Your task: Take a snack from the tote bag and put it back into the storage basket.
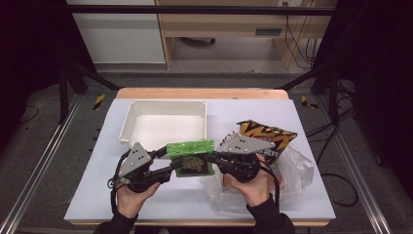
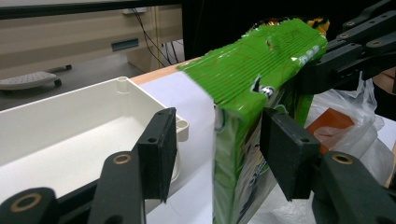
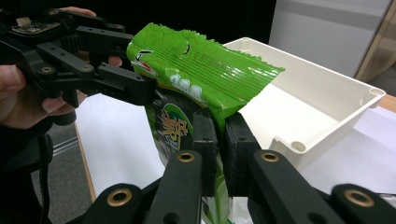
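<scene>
- Where the person's hands come in at the near table edge, the left gripper [image 1: 171, 168] and the right gripper [image 1: 214, 158] point at each other over the white table [image 1: 146, 204].
- Between them is the green snack bag [image 1: 191, 157], held up off the table, just in front of the white tray [image 1: 163, 103].
- Bare table lies to the left of the left hand [image 1: 129, 197] and along the near edge.
- Under the right hand [image 1: 251, 187] is a crinkly clear plastic bag [image 1: 297, 170], so that side is crowded.
- From the left gripper view, the bag [image 2: 243, 140] stands between the two jaws; one jaw is at the bag's side and the other has a gap, so this tool is not squeezing yet.
- That view also shows something orange [image 2: 329, 126] inside the plastic.
- From the right gripper view, the jaws pinch tight on the bag's edge [image 3: 205, 70], so this tool grasps the bag.
- Both hands lie low and flat, palms wrapped around the grips.
- Farther back on the right is a yellow and black snack bag [image 1: 270, 134], touching the plastic.
- Past the tray is the table's wooden far edge [image 1: 199, 92], then the floor.
</scene>
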Tool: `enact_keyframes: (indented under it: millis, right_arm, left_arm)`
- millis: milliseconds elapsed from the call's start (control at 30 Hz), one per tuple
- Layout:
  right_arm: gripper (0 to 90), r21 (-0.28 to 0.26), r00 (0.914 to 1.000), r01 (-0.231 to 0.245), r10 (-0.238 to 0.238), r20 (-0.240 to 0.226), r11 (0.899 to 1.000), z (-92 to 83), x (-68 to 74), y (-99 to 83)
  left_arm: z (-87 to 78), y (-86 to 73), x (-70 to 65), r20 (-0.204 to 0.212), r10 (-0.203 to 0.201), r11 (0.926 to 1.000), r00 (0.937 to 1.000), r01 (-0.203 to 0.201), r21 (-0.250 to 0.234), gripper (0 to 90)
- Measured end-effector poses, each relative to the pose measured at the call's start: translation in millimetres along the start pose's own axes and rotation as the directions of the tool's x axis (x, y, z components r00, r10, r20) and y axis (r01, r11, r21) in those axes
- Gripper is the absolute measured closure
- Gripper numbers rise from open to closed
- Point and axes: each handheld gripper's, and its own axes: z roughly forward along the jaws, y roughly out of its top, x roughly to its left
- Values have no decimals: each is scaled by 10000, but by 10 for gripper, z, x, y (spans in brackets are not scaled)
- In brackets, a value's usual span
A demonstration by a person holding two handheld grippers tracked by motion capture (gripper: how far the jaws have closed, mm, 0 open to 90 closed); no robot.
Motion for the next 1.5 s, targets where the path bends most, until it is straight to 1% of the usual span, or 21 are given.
enact_keyframes:
  millis: [100,200,233,300,367,533,667,733,833,900,933,1033,1100,1200,1233,1267,1300,1333,1400,1433,1500]
  right_arm:
    - [854,13,10000,18,-18,-64,10000,21,9,-9]
    - [852,105,9998,93,-91,-164,9999,69,38,-20]
    - [851,110,9998,113,-111,-162,9999,80,43,-23]
    - [850,155,9998,118,-115,-132,9998,86,44,-28]
    - [844,165,10000,47,-46,-79,9999,93,27,-59]
    - [837,152,10000,-82,82,-28,9999,93,-8,-125]
    - [817,112,9999,-103,102,68,9999,79,-30,-142]
    - [799,72,9999,-146,145,85,9999,76,-41,-145]
    - [760,-3,9999,-113,113,112,9999,71,-46,-145]
    - [717,-100,9998,-71,72,176,9999,55,-44,-144]
    - [685,-194,9998,-78,82,170,9998,38,-45,-143]
    - [595,-493,9992,-102,121,385,9987,-42,-58,-134]
    - [513,-676,9978,-98,142,654,9977,-109,-81,-132]
    - [445,-828,9945,-104,190,1031,9965,-209,-121,-145]
    - [427,-895,9923,-120,228,1217,9959,-255,-139,-156]
    - [427,-895,9923,-120,228,1217,9959,-255,-139,-156]
    - [411,-967,9904,-162,293,1349,9952,-329,-166,-180]
    - [411,-967,9904,-162,293,1349,9952,-329,-166,-180]
    - [372,-1063,9876,-169,332,1533,9942,-442,-190,-229]
    - [372,-1063,9876,-169,332,1533,9942,-442,-190,-229]
    - [340,-1181,9825,-201,415,1816,9928,-556,-207,-279]
  left_arm:
    - [20,-7,-18,67,109,9999,9999,-110,73,492]
    - [45,-27,-49,162,256,9994,9995,-259,219,554]
    - [45,-27,-49,162,256,9994,9995,-259,219,576]
    - [49,-34,-55,69,366,9986,9993,-368,376,584]
    - [49,-42,-52,159,282,9985,9995,-289,457,628]
    - [53,-53,-73,232,255,9979,9994,-268,586,680]
    - [41,-52,-75,653,123,9983,9978,-159,558,729]
    - [33,-46,-78,799,135,9982,9967,-181,564,745]
    - [21,-35,-89,851,163,9983,9962,-210,541,751]
    - [5,-27,-87,764,167,9984,9969,-208,531,752]
    - [-8,-22,-78,719,199,9982,9972,-239,549,752]
    - [-44,-7,-43,673,154,9985,9976,-188,507,752]
    - [-71,6,-20,618,152,9986,9980,-183,490,752]
    - [-116,32,26,528,104,9991,9986,-125,396,751]
    - [-129,39,39,493,76,9994,9988,-93,341,751]
    - [-129,39,39,493,76,9994,9988,-93,341,751]
    - [-178,61,76,370,38,9997,9993,-48,257,751]
    - [-178,61,76,370,38,9997,9993,-48,257,751]
    - [-235,91,130,222,24,9999,9997,-27,151,751]
    - [-235,91,130,222,24,9999,9997,-27,151,751]
    - [-260,112,188,111,-45,9999,9999,44,120,751]
